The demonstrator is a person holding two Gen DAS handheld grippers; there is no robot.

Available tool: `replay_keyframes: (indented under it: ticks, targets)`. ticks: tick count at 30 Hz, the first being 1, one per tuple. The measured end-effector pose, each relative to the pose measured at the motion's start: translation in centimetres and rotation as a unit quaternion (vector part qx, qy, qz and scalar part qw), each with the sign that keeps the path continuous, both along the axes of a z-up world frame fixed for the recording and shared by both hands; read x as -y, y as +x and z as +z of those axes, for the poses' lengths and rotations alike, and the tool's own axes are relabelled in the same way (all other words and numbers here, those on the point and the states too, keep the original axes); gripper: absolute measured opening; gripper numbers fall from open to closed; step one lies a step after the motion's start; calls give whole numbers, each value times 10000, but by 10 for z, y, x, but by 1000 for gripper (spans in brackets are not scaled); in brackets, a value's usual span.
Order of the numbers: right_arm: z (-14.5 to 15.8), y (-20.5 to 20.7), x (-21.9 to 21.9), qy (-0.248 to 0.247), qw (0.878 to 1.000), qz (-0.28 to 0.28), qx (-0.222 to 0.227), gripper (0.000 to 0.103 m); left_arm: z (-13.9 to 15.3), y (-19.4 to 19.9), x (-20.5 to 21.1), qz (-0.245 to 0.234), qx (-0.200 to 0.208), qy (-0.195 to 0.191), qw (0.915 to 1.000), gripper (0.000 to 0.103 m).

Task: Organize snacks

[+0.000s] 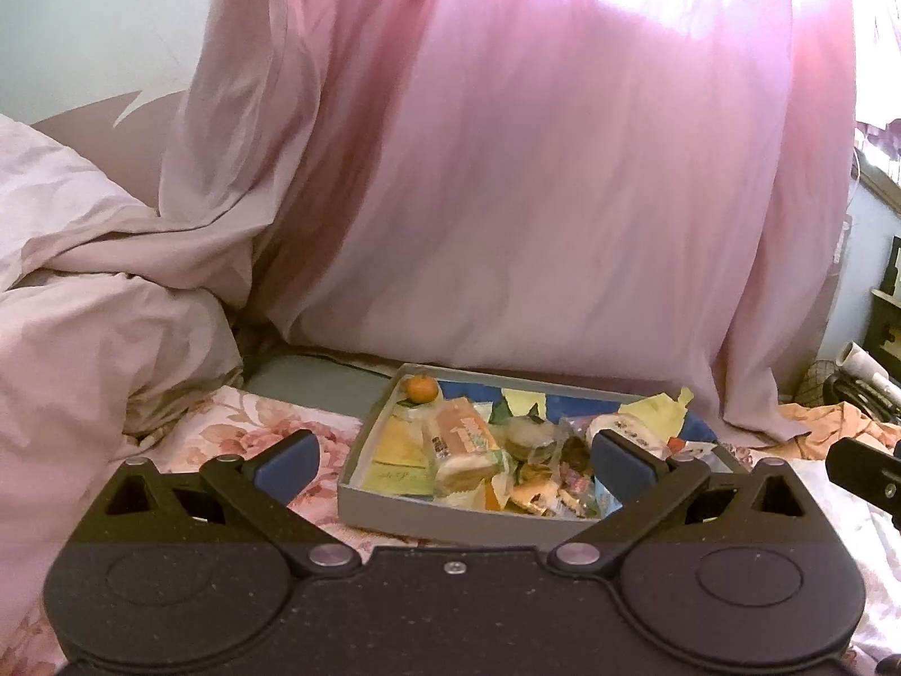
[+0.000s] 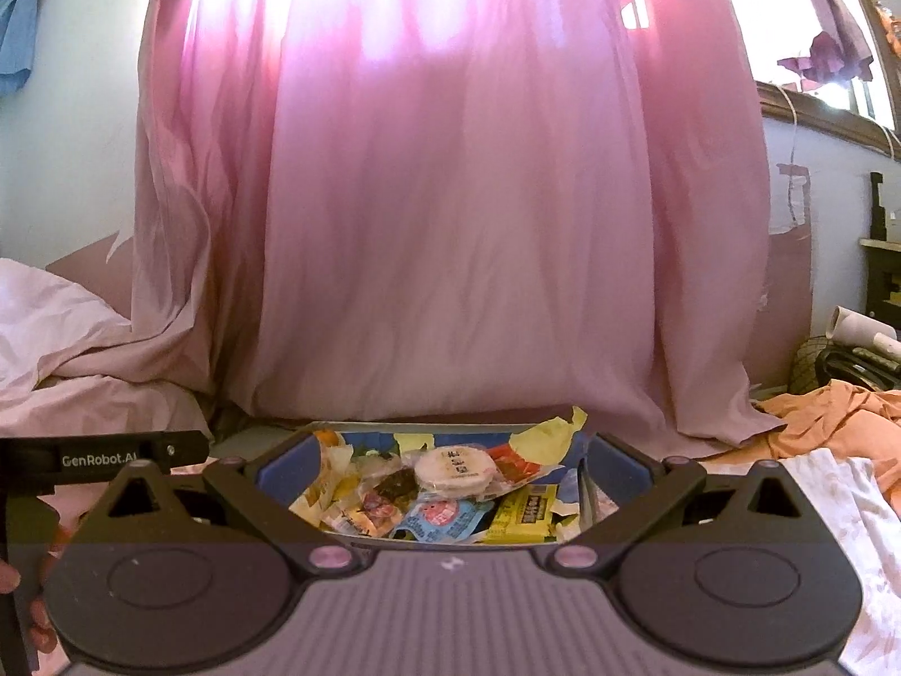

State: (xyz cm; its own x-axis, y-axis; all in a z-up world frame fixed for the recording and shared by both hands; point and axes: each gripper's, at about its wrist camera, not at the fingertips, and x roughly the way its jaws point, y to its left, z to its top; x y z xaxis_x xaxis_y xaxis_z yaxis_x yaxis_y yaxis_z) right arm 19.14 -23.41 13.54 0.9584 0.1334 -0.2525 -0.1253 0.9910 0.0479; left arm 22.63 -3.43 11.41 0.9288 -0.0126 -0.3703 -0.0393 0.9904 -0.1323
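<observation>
Snacks (image 1: pixel 495 450) fill a shallow grey box (image 1: pixel 450 524) that sits on a flowered bedsheet (image 1: pixel 225 422), just in front of a long pink curtain (image 1: pixel 535 169). In the left wrist view a small orange fruit (image 1: pixel 421 388) lies in the far left corner of the box, a wrapped sandwich-like cake (image 1: pixel 464 448) lies near the middle, and yellow packets (image 1: pixel 397 450) lie along the left wall. In the right wrist view a round white wrapped cake (image 2: pixel 455 468) rests on top of the heap, with a blue-and-pink packet (image 2: pixel 442 518) and a yellow packet (image 2: pixel 526 510) in front of it. The left gripper (image 1: pixel 453 465) hovers over the near edge of the box, its jaws spread wide and holding nothing. The right gripper (image 2: pixel 445 465) hangs over the same box, jaws likewise wide and empty. A rumpled pale quilt (image 1: pixel 84 281) lies to the left, and an orange cloth (image 2: pixel 833 422) lies on the bed to the right.
</observation>
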Motion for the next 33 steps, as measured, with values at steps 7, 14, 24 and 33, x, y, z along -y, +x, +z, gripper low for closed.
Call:
replay_keyframes:
  ticks: [7,14,24,33]
  targets:
    - [-10,-7,-1,-65,10000,-36,18,103,-5,-12,1,-15,47,88,9999,102]
    - [-13,-20,1,-36,9997,-104,211,103,-10,-26,1,16,239,189,9995,102]
    - [-21,-41,-3,80,9993,-200,304,103,-21,-45,-3,69,282,217,9993,102]
    - [-36,-57,-3,139,9988,-375,292,103,-29,-64,-9,88,296,296,9991,102]
